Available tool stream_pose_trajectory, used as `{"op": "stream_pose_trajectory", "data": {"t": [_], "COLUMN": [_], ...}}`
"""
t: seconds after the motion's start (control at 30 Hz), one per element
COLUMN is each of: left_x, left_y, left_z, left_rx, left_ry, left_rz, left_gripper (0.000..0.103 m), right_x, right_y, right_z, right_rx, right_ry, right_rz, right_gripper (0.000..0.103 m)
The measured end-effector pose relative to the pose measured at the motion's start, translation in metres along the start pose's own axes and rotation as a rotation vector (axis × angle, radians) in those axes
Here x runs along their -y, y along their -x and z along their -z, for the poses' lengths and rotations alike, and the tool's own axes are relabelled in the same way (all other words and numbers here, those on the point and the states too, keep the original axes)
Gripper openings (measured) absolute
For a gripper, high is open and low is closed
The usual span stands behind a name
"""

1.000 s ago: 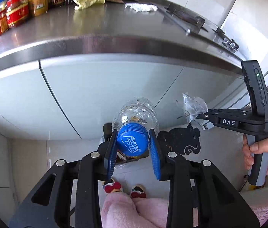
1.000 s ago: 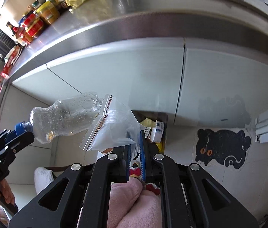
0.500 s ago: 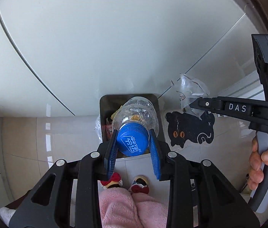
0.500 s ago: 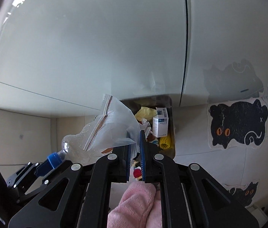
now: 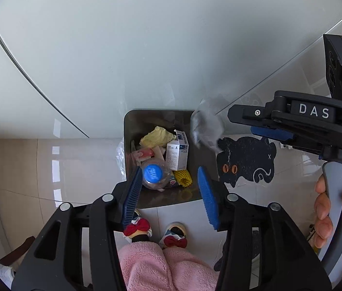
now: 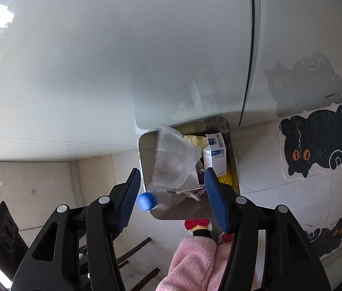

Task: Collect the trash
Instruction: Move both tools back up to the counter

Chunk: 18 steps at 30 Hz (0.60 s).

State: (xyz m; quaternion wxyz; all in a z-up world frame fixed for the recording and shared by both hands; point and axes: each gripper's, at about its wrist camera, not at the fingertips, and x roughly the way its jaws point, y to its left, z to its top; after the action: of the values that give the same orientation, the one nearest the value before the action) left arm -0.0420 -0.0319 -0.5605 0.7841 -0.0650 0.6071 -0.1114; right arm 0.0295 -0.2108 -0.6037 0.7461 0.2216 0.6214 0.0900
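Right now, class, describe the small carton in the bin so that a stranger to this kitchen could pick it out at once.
Find the steel trash bin on the tiled floor against the pale cabinet door, left of the black cat mat. Inside, toward its right wall, stands a white medicine box. Its blue stripe and printed barcode set it apart from the crumpled yellow wrapper and the blue-capped plastic bottle.

The bin is standing on the floor against the cabinet front, holding a bottle beside a carton, with a plastic bag hanging above it and a cat-shaped mat lying to its right.
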Motion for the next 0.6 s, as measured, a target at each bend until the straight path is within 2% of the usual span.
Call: {"op": "stream_pose_trajectory", "data": {"t": [0.1,0.23,0.3,0.37,0.47,0.6], "left_x": [0.0,0.003,0.001,-0.001,-0.005,-0.009], "left_y": [0.018,0.068,0.099,0.135,0.188,0.249], "left_z": [-0.004,-0.011,-0.014,-0.019,-0.029,-0.049], "left_rx": [0.02,0.072,0.108,0.154,0.23,0.329], "left_ry": [0.006,0.011,0.022,0.035,0.066,0.07], "left_rz": [-0.005,-0.016,-0.014,-0.012,-0.014,-0.028], "left_gripper": [0.052,0.067,0.074,0.083,0.092,0.093], "right_x": [-0.003,-0.015,-0.026,-0.037,-0.052,-0.075], "right_y": [0.017,0.062,0.097,0.134,0.183,0.241], "right_z": [-0.003,-0.001,0.003,0.007,0.01,0.005], "right_rx": [0.011,0.043,0.075,0.119,0.172,0.271], "right_ry": [-0.009,0.024,0.061,0.093,0.137,0.193], "right_rz": [-0.009,-0.016,-0.024,-0.03,-0.05,-0.042], "right_gripper": [0.059,0.08,0.087,0.099,0.1,0.1]}}
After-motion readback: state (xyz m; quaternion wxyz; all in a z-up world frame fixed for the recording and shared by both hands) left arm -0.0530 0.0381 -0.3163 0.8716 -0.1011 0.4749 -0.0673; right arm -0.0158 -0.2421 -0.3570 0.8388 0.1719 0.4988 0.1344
